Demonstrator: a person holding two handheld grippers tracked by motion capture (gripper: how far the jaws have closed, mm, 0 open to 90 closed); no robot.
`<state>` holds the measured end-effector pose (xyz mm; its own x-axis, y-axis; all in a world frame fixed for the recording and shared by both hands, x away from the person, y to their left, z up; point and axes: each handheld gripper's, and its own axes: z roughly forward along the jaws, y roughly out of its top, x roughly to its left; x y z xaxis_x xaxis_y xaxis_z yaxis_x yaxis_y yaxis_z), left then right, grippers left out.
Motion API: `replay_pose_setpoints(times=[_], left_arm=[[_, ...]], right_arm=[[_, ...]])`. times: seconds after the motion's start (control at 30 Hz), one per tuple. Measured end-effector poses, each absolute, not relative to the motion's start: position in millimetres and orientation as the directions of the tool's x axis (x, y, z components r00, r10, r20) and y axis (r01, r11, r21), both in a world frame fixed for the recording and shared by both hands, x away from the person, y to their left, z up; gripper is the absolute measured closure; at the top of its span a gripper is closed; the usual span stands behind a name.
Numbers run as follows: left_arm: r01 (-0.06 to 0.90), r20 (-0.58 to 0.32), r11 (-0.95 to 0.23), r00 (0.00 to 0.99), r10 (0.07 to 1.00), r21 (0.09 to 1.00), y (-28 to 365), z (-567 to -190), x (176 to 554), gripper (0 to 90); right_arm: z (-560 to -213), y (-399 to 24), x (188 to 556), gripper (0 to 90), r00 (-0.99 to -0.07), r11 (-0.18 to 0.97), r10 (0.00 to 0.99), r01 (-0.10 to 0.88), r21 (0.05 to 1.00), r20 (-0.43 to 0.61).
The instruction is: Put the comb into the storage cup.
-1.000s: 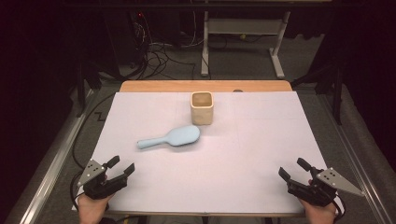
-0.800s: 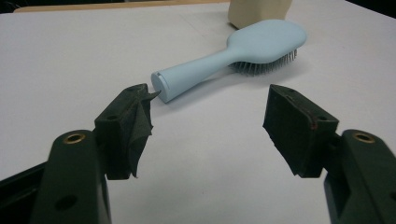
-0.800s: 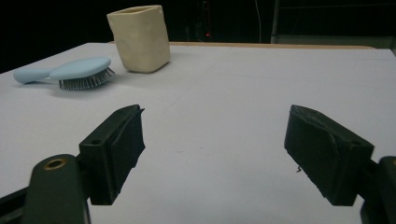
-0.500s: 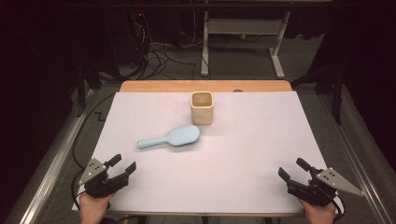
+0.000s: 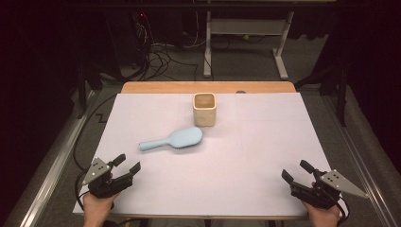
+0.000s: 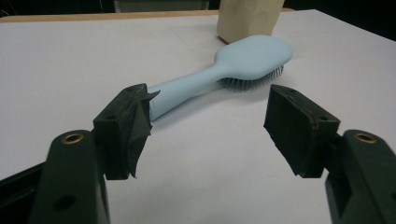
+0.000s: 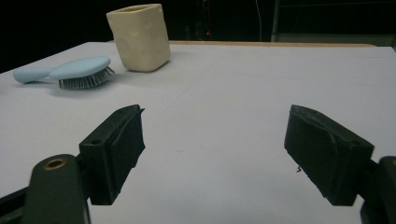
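Two handheld grippers wait at the near edge of a white-covered table point(image 5: 265, 156) as I watch from my remote station. My left gripper point(image 5: 126, 165) sits at the near left corner, held in a hand point(image 5: 97, 208), its jaws spread wide with nothing between them. Straight ahead of it, and near, lies a pale blue hairbrush point(image 5: 172, 139); in the left gripper view the brush point(image 6: 233, 70) rests bristles down, its handle end pointing back toward the left-hand jaw and partly hidden behind that jaw's tip, though whether they touch I cannot tell from that view (the high view shows a clear gap between tool and brush). Beyond the brush head, farther from this gripper, stands a cream square-sided cup point(image 5: 204, 109), upright, its lower wall showing at the top of the left gripper view point(image 6: 250, 18).

My right gripper point(image 5: 297, 171) holds the near right corner in the other hand point(image 5: 324, 215), jaws likewise wide apart and empty. From its own camera the cup point(image 7: 138, 37) stands well ahead and off to the left, with the brush point(image 7: 70, 69) just beside it, farther left still, head nearest the cup and handle pointing away. Bare white surface lies between this gripper's jaws and both things.
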<state>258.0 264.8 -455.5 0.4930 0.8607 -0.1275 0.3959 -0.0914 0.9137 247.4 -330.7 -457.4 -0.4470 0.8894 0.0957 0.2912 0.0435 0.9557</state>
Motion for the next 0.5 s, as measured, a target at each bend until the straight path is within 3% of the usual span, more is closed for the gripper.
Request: replay_pose_setpoints(times=[0.5], left_arm=[[0.387, -0.122, -0.103, 0.515, 0.849, 0.916, 255.4, -453.8, 262.6, 31.6]], right_arm=[[-457.4, -331.1, 247.7, 20.2, -0.45, 0.04, 0.887, 0.289, 0.957, 0.099]])
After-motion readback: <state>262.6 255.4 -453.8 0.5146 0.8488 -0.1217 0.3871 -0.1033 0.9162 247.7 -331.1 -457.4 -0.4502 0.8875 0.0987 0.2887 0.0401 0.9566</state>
